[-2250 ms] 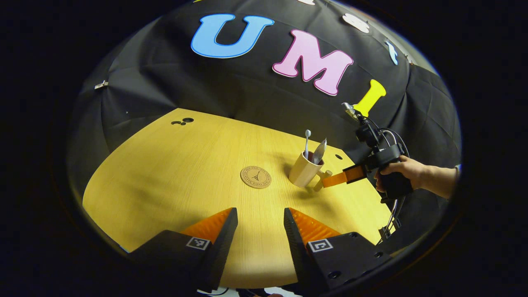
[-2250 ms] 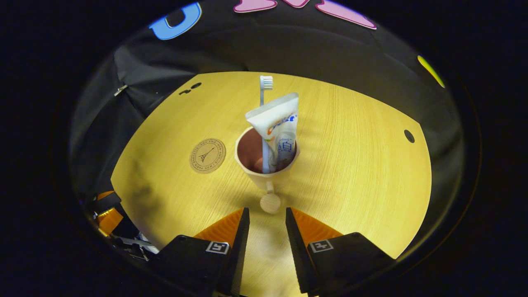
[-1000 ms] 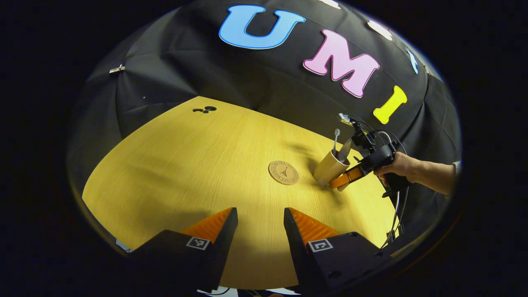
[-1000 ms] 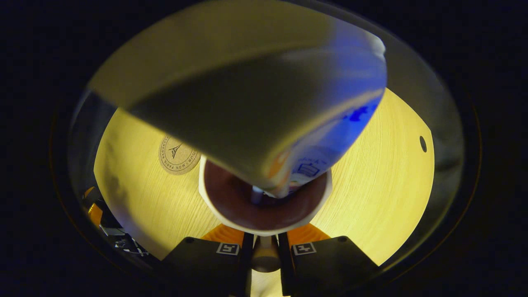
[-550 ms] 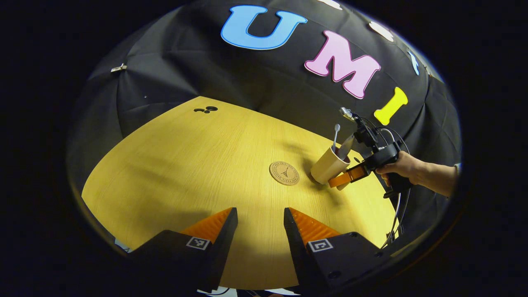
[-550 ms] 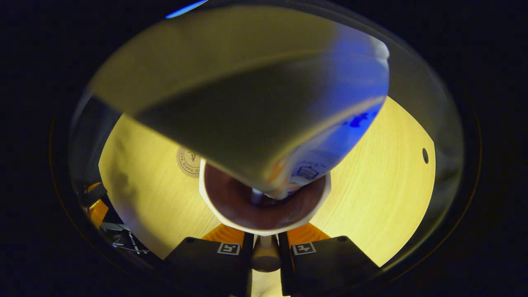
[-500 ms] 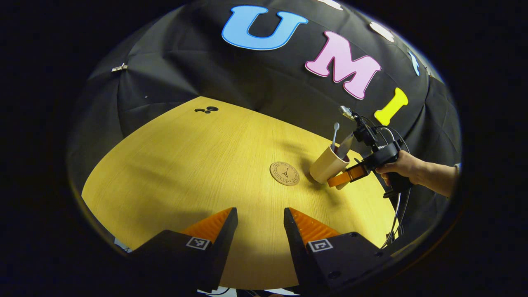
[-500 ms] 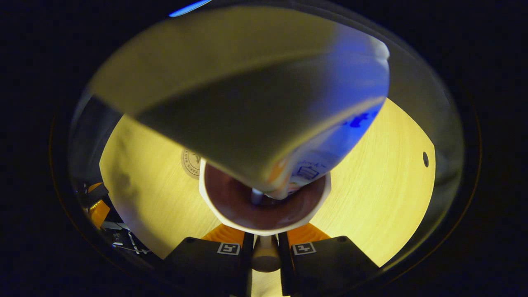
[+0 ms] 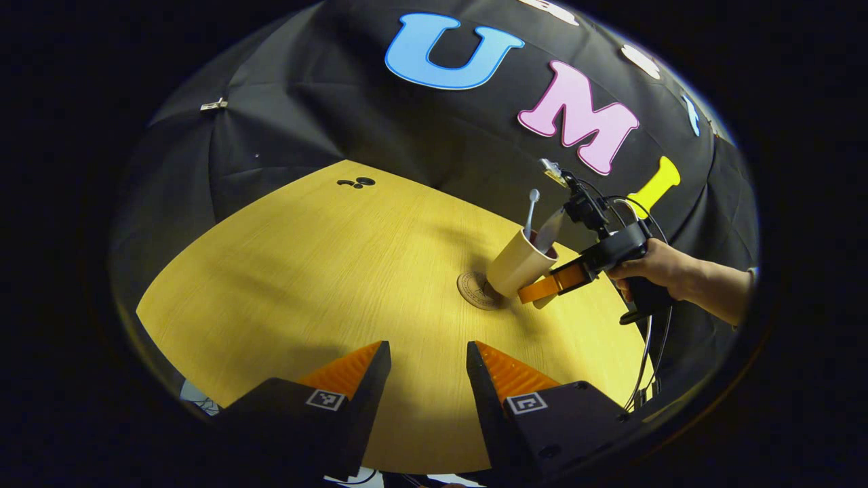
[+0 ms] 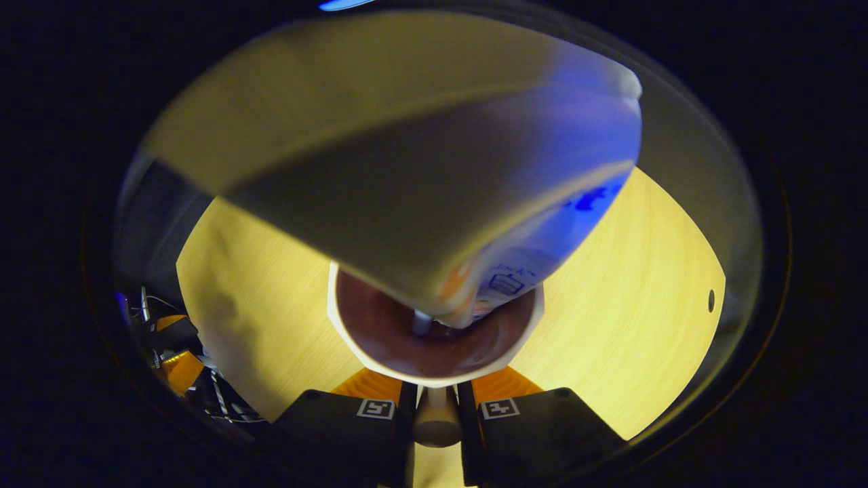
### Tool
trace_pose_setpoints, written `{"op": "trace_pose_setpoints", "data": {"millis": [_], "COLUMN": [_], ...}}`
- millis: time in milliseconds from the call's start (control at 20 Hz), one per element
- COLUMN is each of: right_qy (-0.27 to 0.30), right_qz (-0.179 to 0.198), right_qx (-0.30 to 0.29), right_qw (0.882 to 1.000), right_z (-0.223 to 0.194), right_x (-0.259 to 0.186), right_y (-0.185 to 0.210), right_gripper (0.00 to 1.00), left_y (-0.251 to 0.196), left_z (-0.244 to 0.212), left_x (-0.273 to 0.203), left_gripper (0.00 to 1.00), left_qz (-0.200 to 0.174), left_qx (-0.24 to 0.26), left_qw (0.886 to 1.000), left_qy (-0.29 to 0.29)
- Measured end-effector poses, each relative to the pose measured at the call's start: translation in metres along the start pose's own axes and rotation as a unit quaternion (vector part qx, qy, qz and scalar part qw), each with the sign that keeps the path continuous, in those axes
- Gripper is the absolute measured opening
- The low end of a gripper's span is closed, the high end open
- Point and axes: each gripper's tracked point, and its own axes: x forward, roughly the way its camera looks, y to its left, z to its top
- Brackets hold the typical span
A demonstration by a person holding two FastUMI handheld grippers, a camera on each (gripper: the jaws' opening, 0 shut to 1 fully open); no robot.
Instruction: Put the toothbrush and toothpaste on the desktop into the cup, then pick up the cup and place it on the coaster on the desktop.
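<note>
In the right gripper view, the right gripper (image 10: 435, 423) is clamped on the cup's handle (image 10: 435, 419), both fingers pressing its sides. Directly ahead of the fingertips is the cup (image 10: 380, 362), its dark inside open toward the camera. Rising out of it, the toothpaste (image 10: 420, 196) leans back over the gripper, very close and blurred; the toothbrush (image 10: 420, 324) shows as a short pale piece of stem at the tube's foot.

In the left gripper view, the left gripper (image 9: 427, 359) hangs low over the near part of the desktop (image 9: 305, 271) with its fingers apart and nothing between them. Well ahead and to its right, the cup (image 9: 517, 266) is tilted and seems lifted off the wood, held at the handle by the right gripper (image 9: 539, 290), itself held in a person's hand (image 9: 654, 268). The coaster (image 9: 476, 290) lies just beyond the cup's base, partly covered by it; whether the base touches it cannot be told.

As a judgement, the first part is done: toothbrush (image 9: 531, 211) and toothpaste (image 9: 549, 229) both stand in the cup. The lift is made and the carry is almost over; what is left is to centre the cup over the coaster, set it down upright and let go.

Count: one cup, one toothbrush, one toothpaste tube, one coaster, two grippers.
</note>
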Motion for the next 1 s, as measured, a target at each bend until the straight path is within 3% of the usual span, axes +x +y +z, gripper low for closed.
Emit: {"op": "trace_pose_setpoints", "data": {"millis": [50,100,150,200,450,500,1000], "right_qy": [0.002,0.002,0.004,0.007,0.014,0.018,0.034], "right_qz": [0.001,0.003,0.005,0.005,0.004,0.003,-0.013], "right_qx": [-0.006,-0.011,-0.016,-0.020,-0.030,-0.033,-0.044], "right_qw": [1.000,1.000,1.000,1.000,0.999,0.999,0.998], "right_z": [0.002,0.003,0.004,0.005,0.007,0.006,-0.001], "right_x": [0.002,0.003,0.005,0.007,0.014,0.016,0.022], "right_y": [0.005,0.009,0.013,0.015,0.023,0.024,0.021], "right_gripper": [0.27,0.31,0.27,0.31,0.27,0.31,0.31], "left_y": [0.001,0.003,0.007,0.008,0.012,0.012,0.018], "left_z": [0.000,0.001,0.000,0.000,-0.003,-0.003,-0.003], "left_x": [-0.001,-0.002,0.000,0.002,0.001,0.001,0.000], "left_gripper": [0.71,0.71,0.71,0.71,0.71,0.71,0.72], "left_qz": [0.001,0.003,0.004,0.005,0.010,0.010,0.015], "left_qx": [-0.002,-0.003,-0.005,-0.006,-0.015,-0.016,-0.018], "left_qw": [1.000,1.000,1.000,1.000,1.000,1.000,1.000], "left_qy": [-0.001,-0.001,-0.001,-0.001,0.002,0.003,0.006]}}
